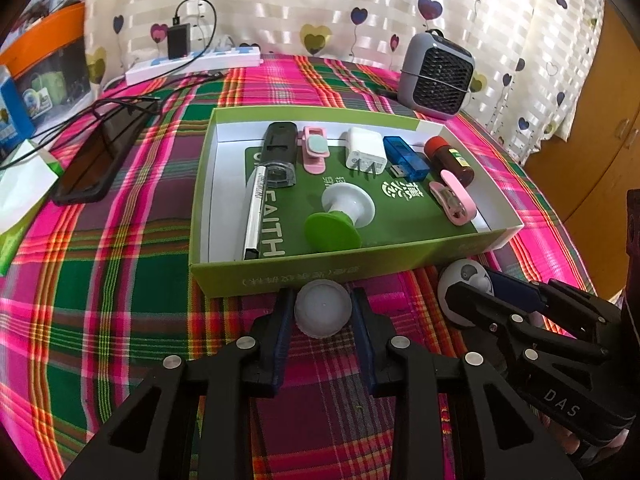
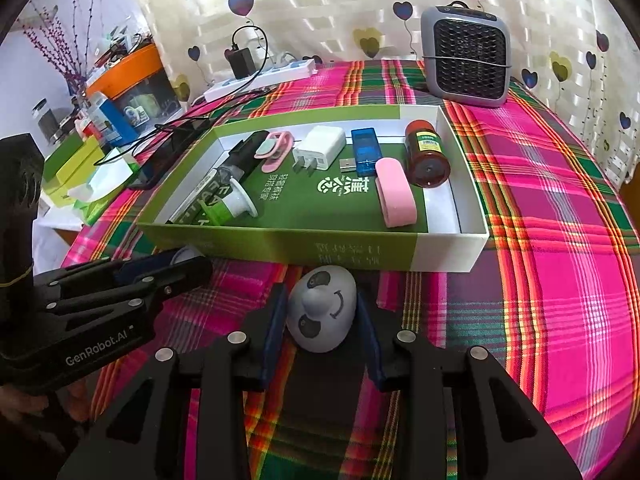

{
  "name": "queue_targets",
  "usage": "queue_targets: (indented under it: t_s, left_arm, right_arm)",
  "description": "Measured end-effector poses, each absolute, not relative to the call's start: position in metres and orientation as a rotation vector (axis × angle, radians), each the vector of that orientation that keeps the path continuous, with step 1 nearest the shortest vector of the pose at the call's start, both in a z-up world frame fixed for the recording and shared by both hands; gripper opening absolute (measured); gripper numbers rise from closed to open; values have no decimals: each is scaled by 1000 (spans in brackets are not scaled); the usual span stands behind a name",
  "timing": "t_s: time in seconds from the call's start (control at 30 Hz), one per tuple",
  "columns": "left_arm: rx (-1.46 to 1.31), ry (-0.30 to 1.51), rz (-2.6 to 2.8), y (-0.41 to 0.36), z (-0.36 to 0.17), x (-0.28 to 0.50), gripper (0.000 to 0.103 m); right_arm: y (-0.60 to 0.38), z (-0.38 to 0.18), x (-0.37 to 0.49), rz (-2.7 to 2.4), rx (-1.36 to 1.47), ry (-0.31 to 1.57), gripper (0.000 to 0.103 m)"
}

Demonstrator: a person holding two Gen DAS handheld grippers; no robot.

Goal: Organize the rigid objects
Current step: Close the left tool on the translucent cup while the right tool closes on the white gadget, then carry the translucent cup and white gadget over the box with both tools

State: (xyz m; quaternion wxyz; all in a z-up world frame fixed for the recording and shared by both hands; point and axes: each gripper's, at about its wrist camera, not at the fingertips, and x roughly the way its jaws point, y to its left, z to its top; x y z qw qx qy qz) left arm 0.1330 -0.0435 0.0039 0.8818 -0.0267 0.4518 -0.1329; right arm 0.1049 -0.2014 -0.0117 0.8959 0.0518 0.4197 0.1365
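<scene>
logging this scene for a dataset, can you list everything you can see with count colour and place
box: 1, green and white, centre of the table
black device: 1, box, far left
pen: 1, silver, box, left side
pink clips: 2, one far middle, one at right
charger plug: 1, white, box, far middle
usb stick: 1, blue, box
bottle: 1, brown with red cap, lying at box right end
spool: 1, green and white, box middle
white cap: 1, outside the box, near side
panda egg: 1, grey-white, outside the box
heater: 1, grey, far right
power strip: 1, white, far left
phone: 1, black, left
tablecloth: 1, pink-green plaid
left gripper: fingers around the cap
right gripper: fingers around the egg
</scene>
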Motion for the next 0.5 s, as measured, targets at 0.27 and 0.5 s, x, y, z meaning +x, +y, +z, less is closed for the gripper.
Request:
queue_targets:
  t_s: [0.27, 0.5]
  left_arm:
    - [-56, 941, -277, -44, 4, 132, 27]
    - [-47, 938, -277, -46, 6, 128, 27]
  right_arm:
    - [-200, -11, 104, 283, 105, 867, 34]
    - [-201, -9, 103, 285, 103, 857, 31]
